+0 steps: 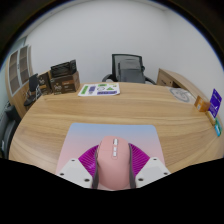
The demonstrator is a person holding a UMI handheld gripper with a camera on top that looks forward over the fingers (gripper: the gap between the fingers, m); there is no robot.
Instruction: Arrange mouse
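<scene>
A pink computer mouse [112, 160] with pale buttons sits between my gripper's [112, 170] two fingers. Both purple pads [90, 160] press against its sides, so the gripper is shut on it. Beneath and just ahead of the mouse lies a pink and pale blue mouse mat [100, 135] on the round wooden table [60, 125].
A printed sheet [100, 89] lies at the table's far side. A black office chair [129, 69] stands behind it. A shelf with boxes [55, 78] is at the far left. A purple box [215, 101] and small items sit at the table's right edge.
</scene>
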